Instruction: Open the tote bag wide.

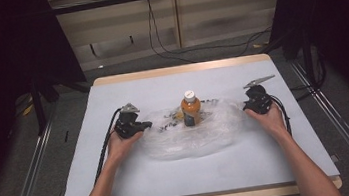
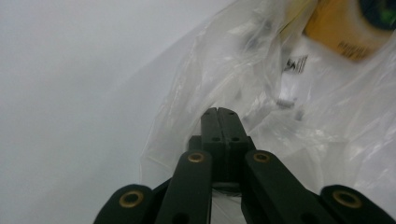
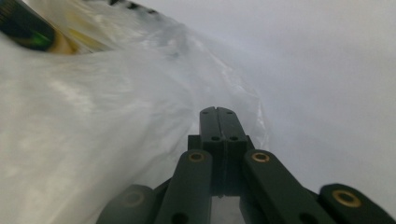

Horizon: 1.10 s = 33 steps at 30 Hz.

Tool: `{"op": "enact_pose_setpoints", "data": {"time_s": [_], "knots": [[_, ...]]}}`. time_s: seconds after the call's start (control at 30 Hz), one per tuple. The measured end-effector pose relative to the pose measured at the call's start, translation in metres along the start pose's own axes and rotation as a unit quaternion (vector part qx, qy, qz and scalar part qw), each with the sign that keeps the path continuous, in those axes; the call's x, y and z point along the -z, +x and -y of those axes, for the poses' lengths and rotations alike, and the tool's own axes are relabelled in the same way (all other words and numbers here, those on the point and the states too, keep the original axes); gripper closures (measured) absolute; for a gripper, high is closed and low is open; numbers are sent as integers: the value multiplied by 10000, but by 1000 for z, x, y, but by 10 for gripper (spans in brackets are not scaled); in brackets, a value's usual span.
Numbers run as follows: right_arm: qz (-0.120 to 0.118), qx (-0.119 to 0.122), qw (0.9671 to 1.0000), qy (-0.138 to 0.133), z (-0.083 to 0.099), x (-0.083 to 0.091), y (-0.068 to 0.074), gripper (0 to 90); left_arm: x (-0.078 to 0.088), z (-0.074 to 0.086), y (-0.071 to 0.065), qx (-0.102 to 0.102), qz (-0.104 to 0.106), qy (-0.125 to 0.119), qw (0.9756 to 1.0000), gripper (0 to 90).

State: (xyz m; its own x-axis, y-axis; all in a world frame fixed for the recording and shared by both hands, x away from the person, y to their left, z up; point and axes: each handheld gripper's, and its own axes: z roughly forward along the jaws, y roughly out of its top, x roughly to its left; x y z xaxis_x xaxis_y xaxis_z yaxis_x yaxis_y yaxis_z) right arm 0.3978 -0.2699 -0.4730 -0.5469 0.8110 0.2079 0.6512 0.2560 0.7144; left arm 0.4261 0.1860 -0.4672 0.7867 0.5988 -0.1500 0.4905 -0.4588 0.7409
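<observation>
A white sheet [image 1: 136, 175] covers the wooden table [image 1: 179, 69]; black cables [image 1: 167, 53] trail across the floor beyond.

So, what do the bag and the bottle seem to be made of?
The bag looks like thin clear plastic film: glossy, crinkled, and the table shows through it. The bottle seems clear plastic with orange contents, a white cap and a dark label; glass cannot be excluded.

right gripper [image 3: 218, 112]: jaws pressed together, tips at the edge of a clear plastic bag [image 3: 93, 121] crumpled on the white desk [image 3: 327, 70]. bottle label [image 3: 28, 30], dark with green and yellow, shows through the film at top left.
</observation>
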Motion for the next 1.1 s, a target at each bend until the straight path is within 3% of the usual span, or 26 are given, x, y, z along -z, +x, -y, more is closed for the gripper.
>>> {"op": "enact_pose_setpoints", "data": {"time_s": [0.13, 0.23, 0.4, 0.47, 0.53, 0.6, 0.67, 0.73, 0.83, 0.87, 0.9, 0.97, 1.0, 1.03, 1.1], "knots": [[-65, 129, 9997, -205, -19, 16, 7, 900, 12, -16, -6, -110, 91, -158, 9998, 900], [-220, 205, 9990, -336, -32, 25, 14, 900, 19, -28, -16, -348, 124, -141, 9992, 900], [-397, 472, 9979, -189, -58, 24, 29, 900, 25, -52, -35, -830, 327, -48, 9960, 900], [-532, 558, 9969, -148, -68, 21, 35, 900, 21, -61, -45, -927, 397, 9, 9949, 900], [-605, 700, 9957, 19, -77, 13, 41, 900, 16, -69, -55, -1082, 483, 117, 9929, 900], [-690, 802, 9941, 246, -84, 3, 47, 900, 8, -75, -64, -1331, 526, 391, 9889, 900], [-752, 914, 9916, 517, -89, -7, 52, 900, -3, -78, -70, -1554, 409, 676, 9847, 900], [-799, 1042, 9883, 772, -94, -20, 58, 900, -11, -80, -71, -1497, 503, 768, 9845, 900], [-860, 1059, 9857, 991, -99, -35, 63, 900, -26, -79, -71, -1451, 528, 1130, 9815, 900], [-855, 1043, 9846, 1115, -100, -40, 64, 900, -31, -77, -71, -1432, 486, 1290, 9800, 900], [-878, 1059, 9830, 1213, -101, -46, 65, 900, -37, -75, -68, -1521, 494, 1481, 9760, 900], [-982, 1053, 9799, 1381, -101, -58, 65, 900, -47, -69, -68, -1356, 545, 1515, 9776, 900], [-1051, 1019, 9782, 1476, -101, -64, 64, 900, -51, -67, -68, -1432, 617, 1568, 9752, 900], [-1106, 890, 9770, 1592, -99, -71, 64, 900, -56, -63, -69, -1400, 700, 1594, 9747, 900], [-1121, 828, 9732, 1829, -95, -85, 63, 900, -62, -58, -74, -1458, 704, 1730, 9715, 900]]}}
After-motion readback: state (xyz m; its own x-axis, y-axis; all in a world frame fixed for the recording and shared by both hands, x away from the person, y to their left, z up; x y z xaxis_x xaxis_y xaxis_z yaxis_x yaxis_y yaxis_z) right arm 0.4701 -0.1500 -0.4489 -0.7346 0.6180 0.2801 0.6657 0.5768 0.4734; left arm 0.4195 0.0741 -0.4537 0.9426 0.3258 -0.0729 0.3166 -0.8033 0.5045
